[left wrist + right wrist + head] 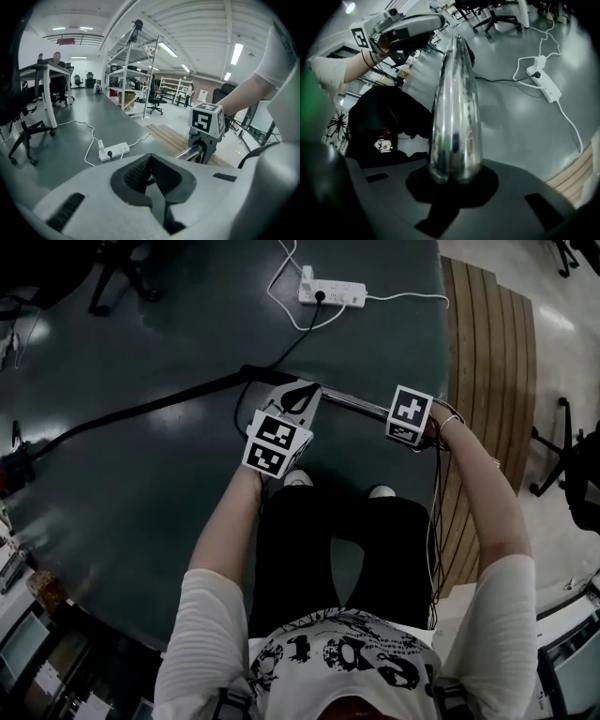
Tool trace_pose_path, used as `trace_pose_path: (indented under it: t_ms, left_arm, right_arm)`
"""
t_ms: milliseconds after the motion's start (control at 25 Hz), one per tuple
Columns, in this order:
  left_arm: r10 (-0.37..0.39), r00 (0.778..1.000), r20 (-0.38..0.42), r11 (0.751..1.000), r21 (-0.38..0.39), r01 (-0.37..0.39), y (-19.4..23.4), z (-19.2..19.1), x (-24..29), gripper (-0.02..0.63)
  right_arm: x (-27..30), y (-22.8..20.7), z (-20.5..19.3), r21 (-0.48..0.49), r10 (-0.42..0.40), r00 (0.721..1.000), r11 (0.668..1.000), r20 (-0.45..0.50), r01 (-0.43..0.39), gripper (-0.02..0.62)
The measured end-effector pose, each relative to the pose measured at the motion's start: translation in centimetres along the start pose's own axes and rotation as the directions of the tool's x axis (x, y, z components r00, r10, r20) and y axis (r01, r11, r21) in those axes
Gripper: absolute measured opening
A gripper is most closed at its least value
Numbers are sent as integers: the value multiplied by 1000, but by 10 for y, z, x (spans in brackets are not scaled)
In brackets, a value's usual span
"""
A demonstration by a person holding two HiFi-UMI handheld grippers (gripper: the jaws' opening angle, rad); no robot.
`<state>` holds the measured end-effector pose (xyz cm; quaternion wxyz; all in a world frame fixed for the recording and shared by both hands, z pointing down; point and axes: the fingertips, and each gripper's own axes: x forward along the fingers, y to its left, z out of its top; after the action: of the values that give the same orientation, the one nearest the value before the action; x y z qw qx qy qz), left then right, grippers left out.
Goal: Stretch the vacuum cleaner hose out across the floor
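The black vacuum hose (141,411) lies on the dark floor, running from in front of my feet away to the far left. Its chrome tube (356,406) is held level above the floor. My right gripper (398,423) is shut on that tube, which juts straight out from the jaws in the right gripper view as a chrome tube (455,108). My left gripper (302,395) hovers at the tube's hose end, with its jaws shut and the black pads (138,171) meeting on nothing. From the left gripper view, the tube (190,152) runs across to the right gripper (206,124).
A white power strip (331,292) with white and black cables lies on the floor ahead. A wooden slatted strip (487,343) borders the floor on the right. An office chair (572,465) stands at the right; desks, shelving and chairs fill the background.
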<state>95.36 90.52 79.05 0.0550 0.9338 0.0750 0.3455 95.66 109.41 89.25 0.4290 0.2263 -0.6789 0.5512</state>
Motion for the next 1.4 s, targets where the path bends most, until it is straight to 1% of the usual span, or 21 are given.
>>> trace_pose_path:
  t_ms: [80,160,280,400,480,560,680,800,840,880,1000,1080,1160,1320,1400]
  left_arm:
    - [-17,1000,-5,999,30,17,0,-21,34,5]
    - [-34,999,4,999,43,33,3,-38,65,5]
    - [-54,998,23,997,49,53,15,-58,105,5]
    - [-61,998,15,993,97,59,24,-77,140,5]
    - [-65,998,12,991,119,63,24,-88,159,5]
    - [-64,998,12,991,114,63,24,-95,175,5]
    - [-44,999,8,992,116,43,25,-100,196,5]
    - [-38,999,0,990,134,38,23,-106,219,5]
    - [-41,999,-4,991,131,41,22,-108,225,5]
    - [-44,999,-9,991,125,45,21,-111,230,5]
    - [-58,998,-30,991,118,61,15,-119,243,5]
    - [-72,997,-41,988,131,77,9,-122,247,5]
    - [-87,995,-45,986,141,93,5,-126,249,5]
    - [-101,993,-56,988,112,107,6,-138,250,5]
    - [-108,992,-58,989,100,113,5,-143,250,5]
  right_arm:
    - [24,-31,-10,5,-37,999,999,19,37,35]
    - [50,-61,-24,20,-45,998,999,37,45,35]
    - [87,-99,-39,13,-27,997,1000,78,26,35]
    - [118,-125,-48,-11,6,991,1000,135,-5,35]
    - [135,-140,-53,-24,-5,987,1000,162,9,35]
    - [149,-151,-53,-26,-36,980,999,196,42,35]
    - [163,-166,-50,-13,-93,963,995,253,99,35]
    - [175,-180,-52,19,-133,952,991,275,132,35]
    - [177,-185,-53,42,-167,947,986,275,161,35]
    - [177,-192,-52,62,-216,935,976,281,207,35]
    - [182,-215,-45,67,-372,879,927,297,370,37]
    - [189,-224,-49,64,-433,857,899,280,434,41]
    - [193,-229,-51,77,-455,845,888,282,453,45]
    - [193,-228,-49,86,-427,853,903,302,421,46]
    - [193,-229,-49,90,-426,853,903,300,420,44]
